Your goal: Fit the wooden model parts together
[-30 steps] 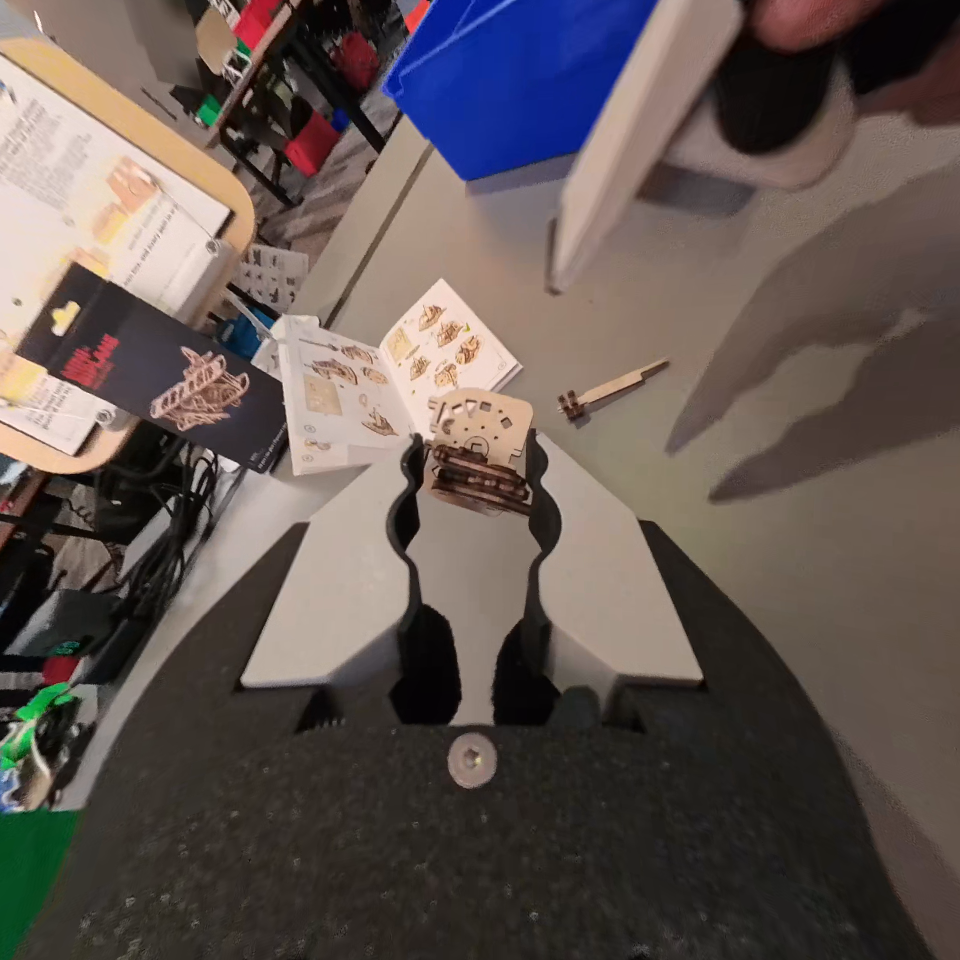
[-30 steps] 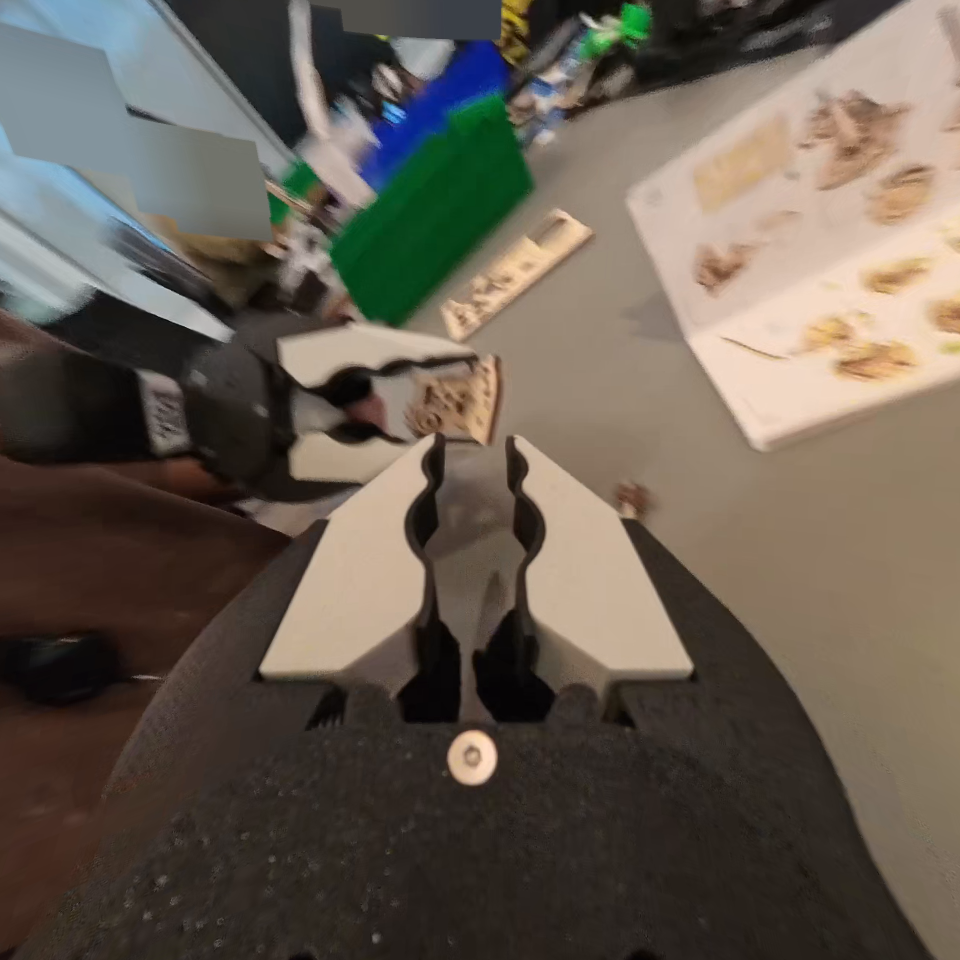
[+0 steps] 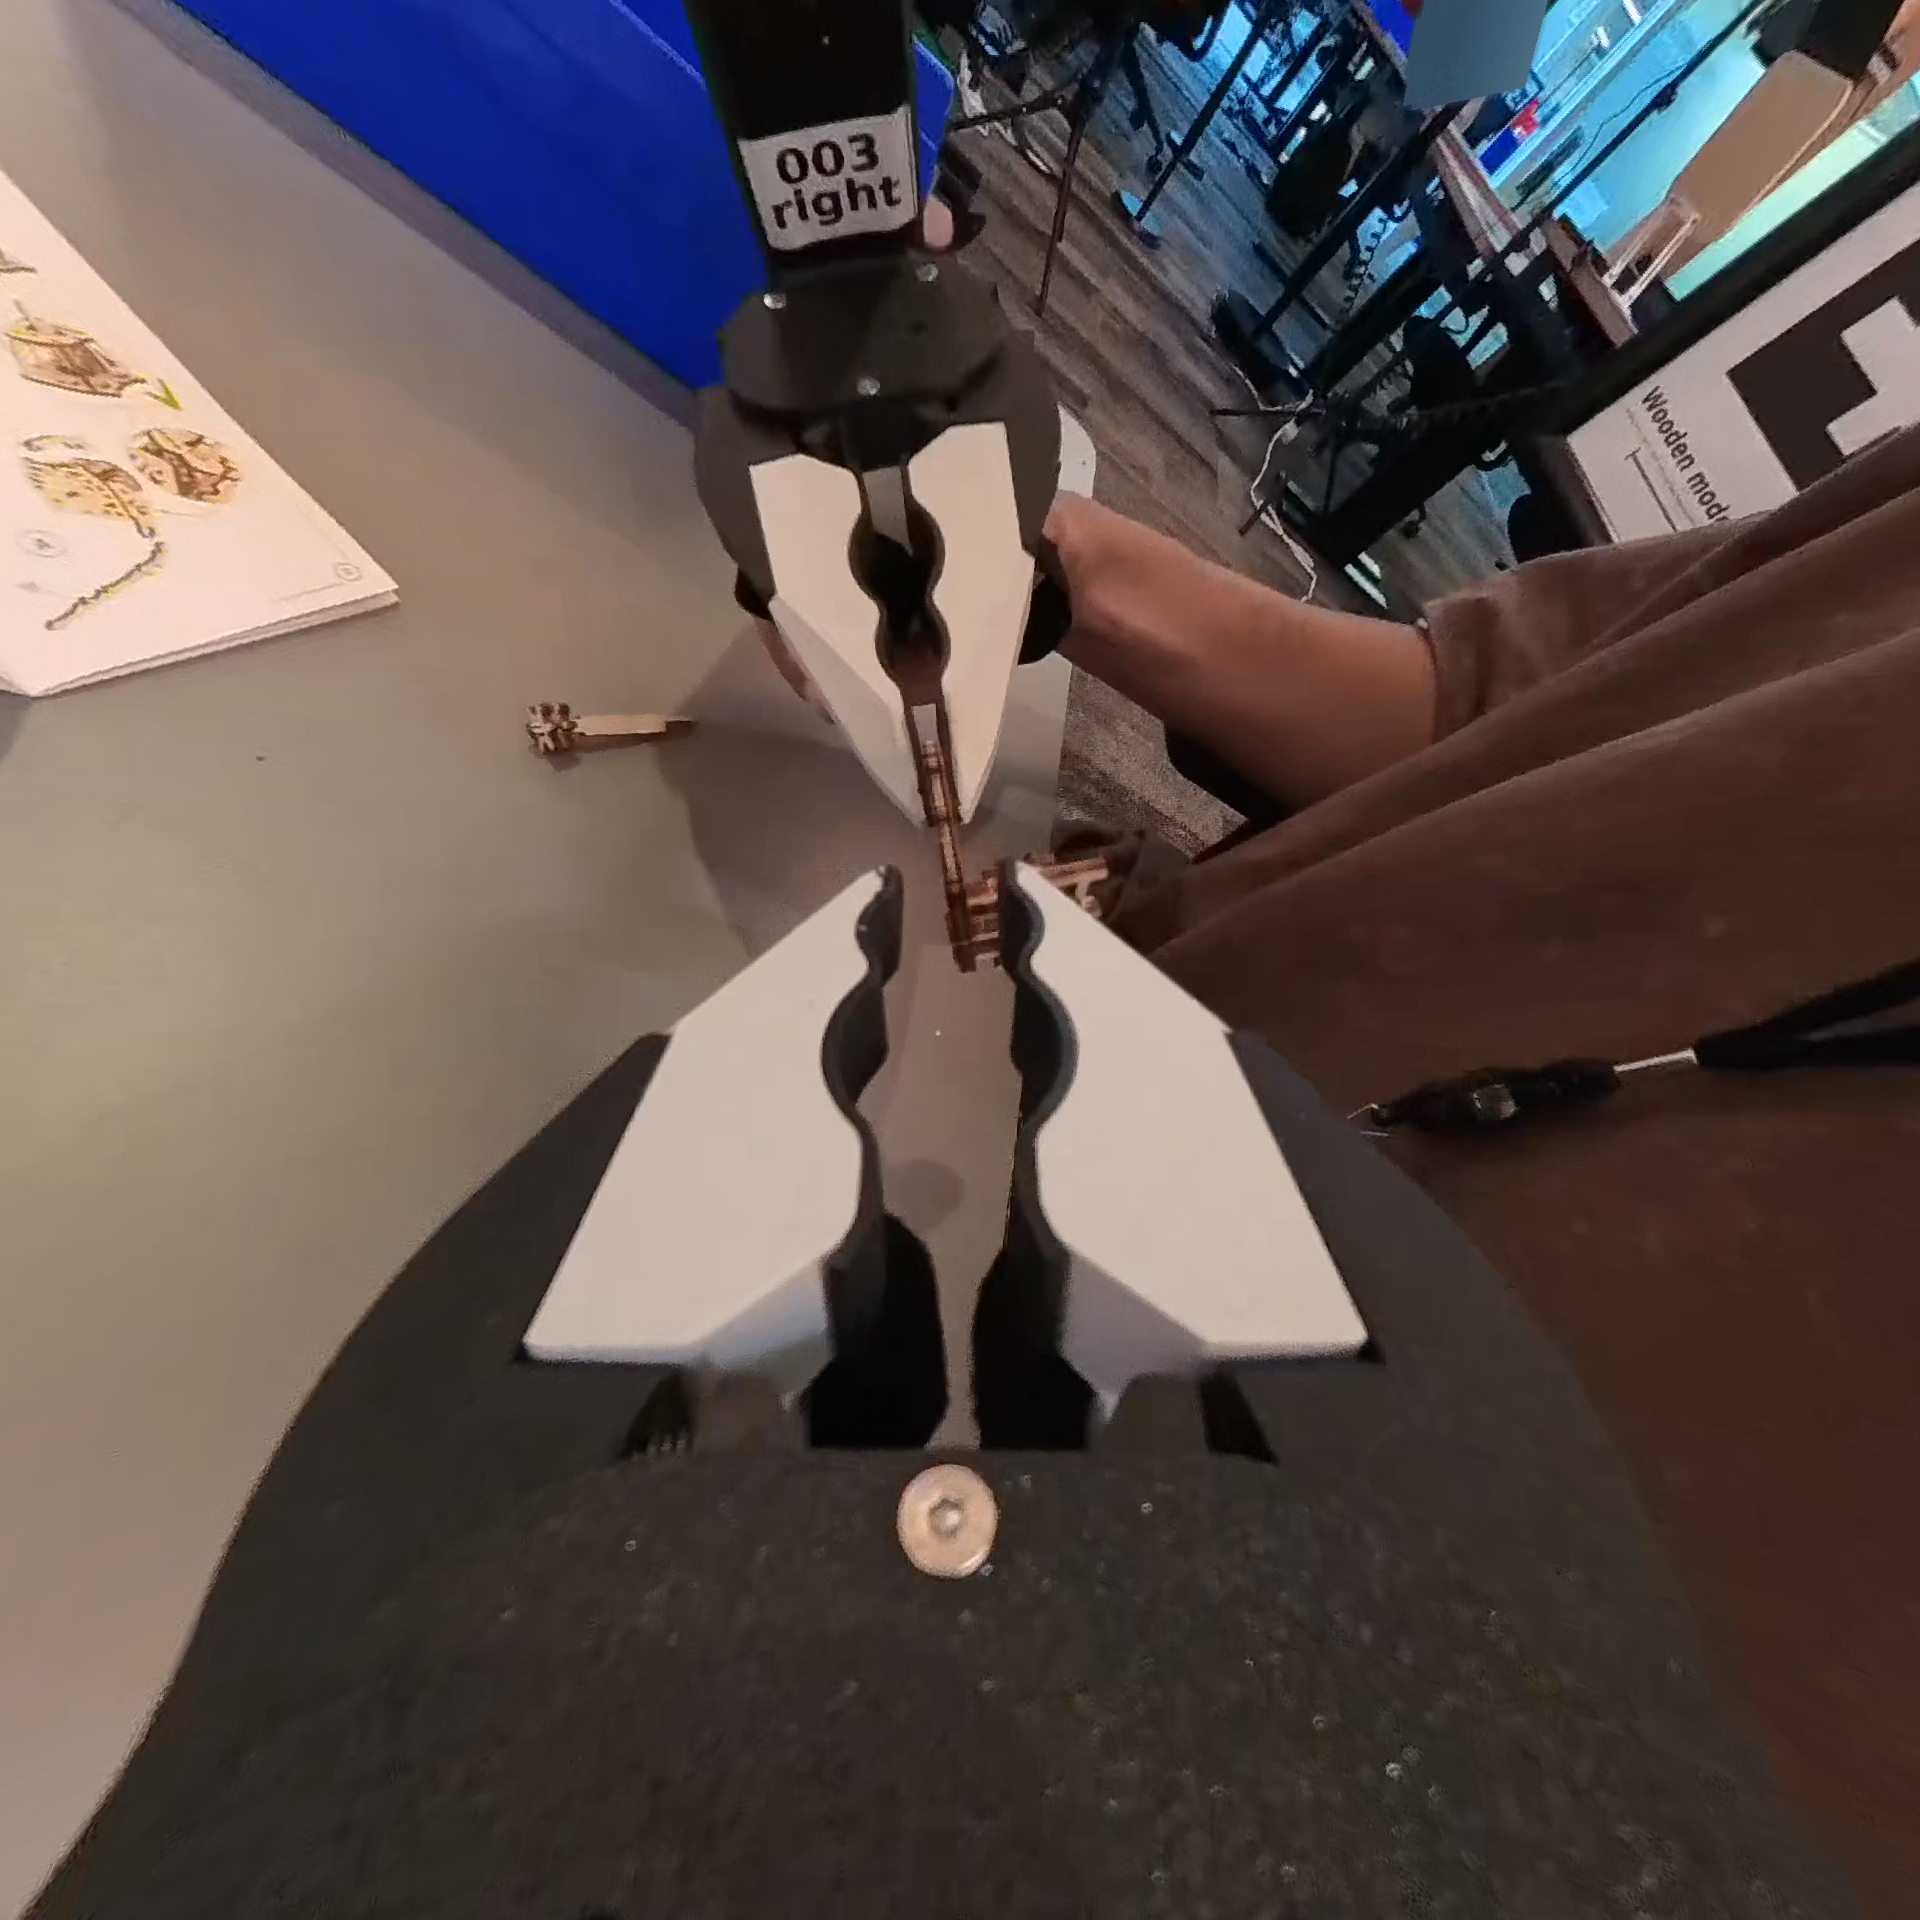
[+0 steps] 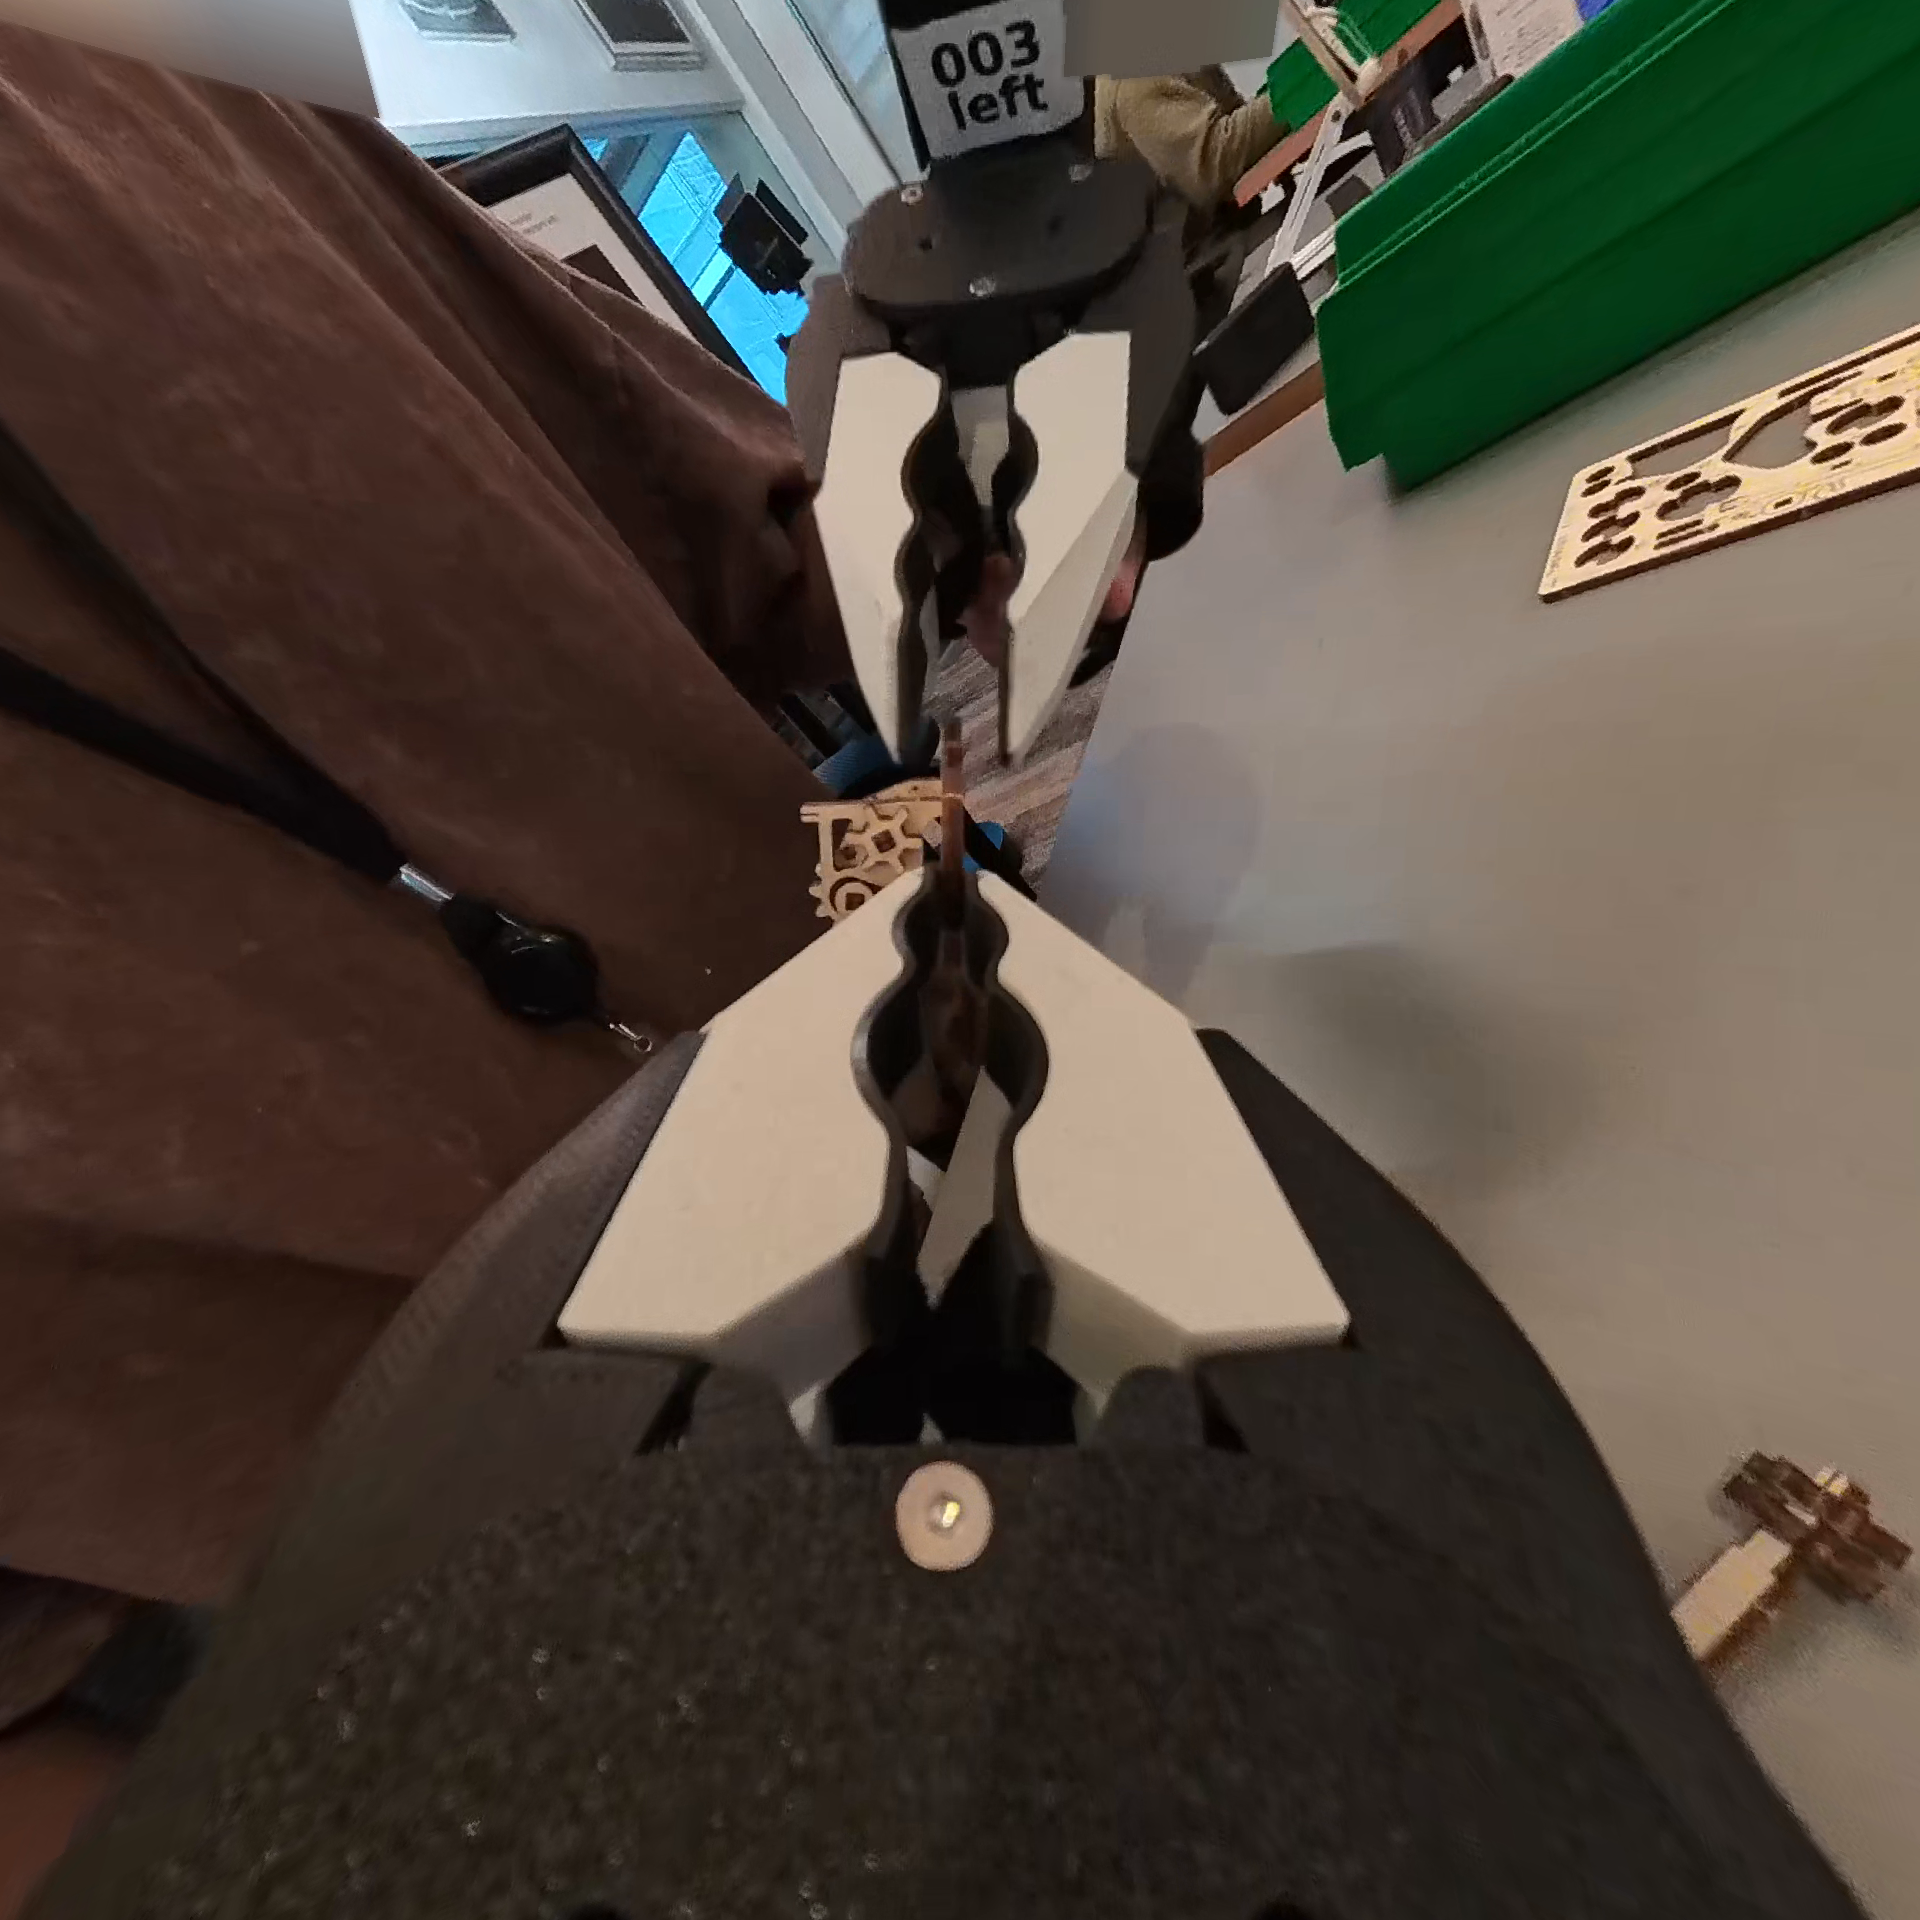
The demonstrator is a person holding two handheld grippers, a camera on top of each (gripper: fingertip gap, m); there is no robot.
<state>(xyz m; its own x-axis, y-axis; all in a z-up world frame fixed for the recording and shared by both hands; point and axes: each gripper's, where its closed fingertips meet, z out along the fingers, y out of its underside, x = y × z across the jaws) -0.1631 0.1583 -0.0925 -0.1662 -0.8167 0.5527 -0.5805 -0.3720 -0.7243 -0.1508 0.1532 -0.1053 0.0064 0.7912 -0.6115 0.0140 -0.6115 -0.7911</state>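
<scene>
1. Right now your right tongs (image 4: 948,894) are clamped on a thin strip (image 3: 940,790), its long axis pointing straight at the left tongs (image 3: 951,883).
2. Those stand apart; the gear piece (image 4: 868,847) sits at their tip, off the tabletop (image 3: 312,935).

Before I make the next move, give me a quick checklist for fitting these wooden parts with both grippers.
1. Right gripper shut on the wooden model part: ok.
2. Left gripper gripping that part: not ok; jaws open, the wood sits against one finger only.
3. Part centred between the left fingers: not ok, it sits to one side.
4. Loose wooden piece lying on the table, clear of both grippers: ok.
5. Joint fully seated: cannot tell, seen edge-on.
</scene>
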